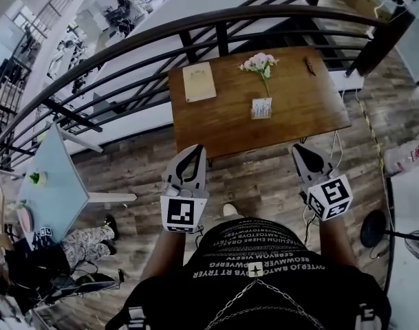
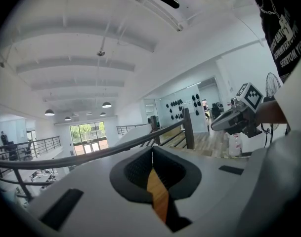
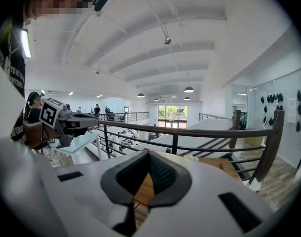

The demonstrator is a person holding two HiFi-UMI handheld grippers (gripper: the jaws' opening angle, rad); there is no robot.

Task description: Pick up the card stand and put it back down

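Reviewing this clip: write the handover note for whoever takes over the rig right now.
Left hand-held gripper: shut, empty, held short of the table's near edge.
Right hand-held gripper: shut, empty, also short of the table.
Card stand: on the wooden table, near its middle, flowers just behind it; neither gripper touches it.
Done: nothing yet.
Left: reach in, open, grasp the stand, lift it, set it back down.
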